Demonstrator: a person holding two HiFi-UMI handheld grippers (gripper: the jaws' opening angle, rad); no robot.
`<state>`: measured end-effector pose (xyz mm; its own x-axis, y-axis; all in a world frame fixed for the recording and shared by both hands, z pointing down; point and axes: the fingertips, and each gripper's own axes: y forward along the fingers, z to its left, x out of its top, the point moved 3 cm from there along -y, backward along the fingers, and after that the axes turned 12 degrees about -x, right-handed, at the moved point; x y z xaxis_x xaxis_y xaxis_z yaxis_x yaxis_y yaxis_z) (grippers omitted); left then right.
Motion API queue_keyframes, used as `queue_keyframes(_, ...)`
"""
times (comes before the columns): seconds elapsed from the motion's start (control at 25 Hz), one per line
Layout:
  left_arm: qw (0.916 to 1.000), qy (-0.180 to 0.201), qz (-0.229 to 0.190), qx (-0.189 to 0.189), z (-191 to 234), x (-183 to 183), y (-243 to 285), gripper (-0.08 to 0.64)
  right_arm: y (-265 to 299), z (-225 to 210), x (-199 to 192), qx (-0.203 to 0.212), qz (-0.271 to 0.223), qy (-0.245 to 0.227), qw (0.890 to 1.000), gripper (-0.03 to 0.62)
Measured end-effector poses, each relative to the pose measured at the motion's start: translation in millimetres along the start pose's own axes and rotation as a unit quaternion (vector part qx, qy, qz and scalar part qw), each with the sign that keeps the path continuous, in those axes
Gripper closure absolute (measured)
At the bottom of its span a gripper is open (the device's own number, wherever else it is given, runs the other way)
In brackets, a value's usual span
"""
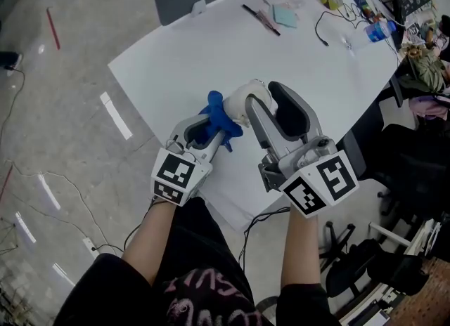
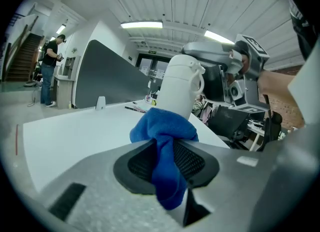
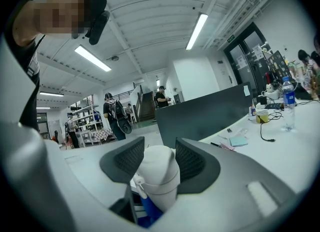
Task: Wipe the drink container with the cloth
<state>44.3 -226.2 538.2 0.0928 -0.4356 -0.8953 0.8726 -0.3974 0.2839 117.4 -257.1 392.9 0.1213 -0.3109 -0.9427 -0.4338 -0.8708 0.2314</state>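
The drink container [image 1: 247,98] is a white bottle with a lid and a side loop, held upright over the white table [image 1: 176,57]. My right gripper [image 1: 266,96] is shut on it, one pad on each side of its body [image 3: 157,168]. A blue cloth [image 1: 221,116] is bunched between the jaws of my left gripper [image 1: 213,126], which is shut on it. In the left gripper view the cloth [image 2: 165,131] touches the lower side of the container [image 2: 180,83], and a tail of it hangs down between the pads. Part of the cloth [image 3: 149,211] shows below the bottle in the right gripper view.
The far end of the table holds pens [image 1: 260,17], a teal pad [image 1: 285,15], a black cable [image 1: 322,26] and a water bottle [image 1: 380,31]. A dark partition [image 3: 210,113] stands behind the table. Black chairs [image 1: 415,170] are at the right. People stand in the background [image 2: 49,68].
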Motion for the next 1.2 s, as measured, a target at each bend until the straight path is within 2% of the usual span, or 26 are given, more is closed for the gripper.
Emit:
queue_keyframes(0.12,1.0,-0.006,0.006,0.002,4,-5,1,0.457,0,-1,-1,-0.001,0.0,0.0,1.0,0.396)
queue_keyframes(0.32,1.0,0.005,0.006,0.003,0,1,-5,0.459,0,-1,-1,0.0,0.0,-0.002,1.0,0.396)
queue_keyframes(0.84,0.995,0.083,-0.055,-0.012,-38,74,-38,0.459,-1,1,-1,0.003,-0.002,-0.003,1.0,0.402)
queue_keyframes(1.2,0.9948,0.074,-0.068,-0.017,-35,73,-30,0.457,-2,4,0,-0.002,-0.004,-0.005,1.0,0.405)
